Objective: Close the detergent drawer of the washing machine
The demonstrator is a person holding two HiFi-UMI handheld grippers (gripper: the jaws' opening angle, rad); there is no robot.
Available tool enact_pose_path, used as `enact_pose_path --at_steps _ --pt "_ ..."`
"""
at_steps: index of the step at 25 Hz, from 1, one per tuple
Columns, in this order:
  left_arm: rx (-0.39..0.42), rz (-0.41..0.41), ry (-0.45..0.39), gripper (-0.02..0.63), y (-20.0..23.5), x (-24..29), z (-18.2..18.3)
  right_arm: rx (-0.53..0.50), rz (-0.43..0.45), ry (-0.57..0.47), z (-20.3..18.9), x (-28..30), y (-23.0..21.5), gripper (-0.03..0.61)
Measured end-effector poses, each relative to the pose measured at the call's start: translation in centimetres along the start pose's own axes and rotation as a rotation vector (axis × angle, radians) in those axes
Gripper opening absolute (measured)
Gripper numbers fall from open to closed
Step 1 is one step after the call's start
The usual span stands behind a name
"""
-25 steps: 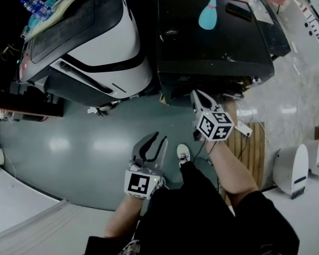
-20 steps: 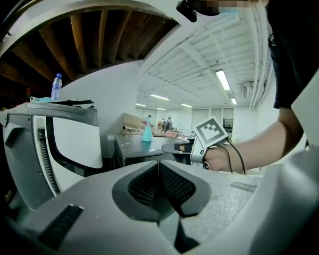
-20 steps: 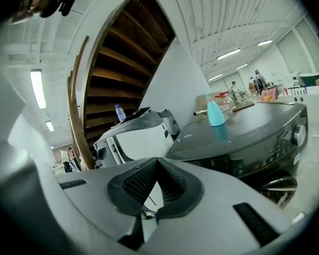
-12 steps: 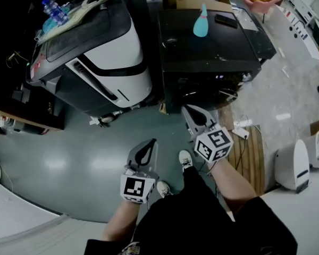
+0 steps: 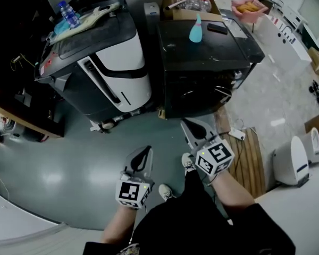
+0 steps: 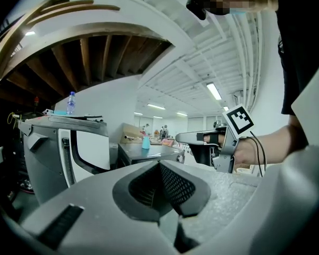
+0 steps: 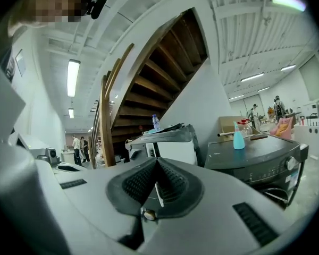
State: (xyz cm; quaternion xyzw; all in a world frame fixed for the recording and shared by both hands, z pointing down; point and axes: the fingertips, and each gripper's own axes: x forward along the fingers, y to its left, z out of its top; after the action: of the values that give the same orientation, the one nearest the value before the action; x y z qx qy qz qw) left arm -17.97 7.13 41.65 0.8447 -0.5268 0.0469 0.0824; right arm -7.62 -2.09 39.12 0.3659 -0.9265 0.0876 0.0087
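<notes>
Your left tongs [image 5: 147, 151] and right tongs [image 5: 186, 125] were both clamped shut on nothing, held in front of the black front-loading washing machine [image 5: 218, 49] and apart from its face. Its detergent drawer sat somewhere along the machine's dark upper front. Nothing seemed to jut out there, so the closing looked finished. Next, you needed only to confirm it sat flush.

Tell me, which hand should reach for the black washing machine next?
Right, probably. The right tool points at the black washing machine and sits nearer its front; the left tool sits farther back, off to the side. Both tools are shut and empty.
</notes>
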Motion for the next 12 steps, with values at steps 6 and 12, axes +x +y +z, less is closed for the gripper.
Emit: enact_pose_path --at_steps 6,12 --pt "-0.003 -0.036 -0.019 0.003 -2.5 -3.3 0.4 -0.023 -0.018 -0.008 0.1 -4.2 3.4 -0.002" --pt "0.005 -0.069 -0.013 0.003 -5.8 -3.6 0.3 -0.04 -0.047 0.003 0.7 -8.3 3.6 -0.002"
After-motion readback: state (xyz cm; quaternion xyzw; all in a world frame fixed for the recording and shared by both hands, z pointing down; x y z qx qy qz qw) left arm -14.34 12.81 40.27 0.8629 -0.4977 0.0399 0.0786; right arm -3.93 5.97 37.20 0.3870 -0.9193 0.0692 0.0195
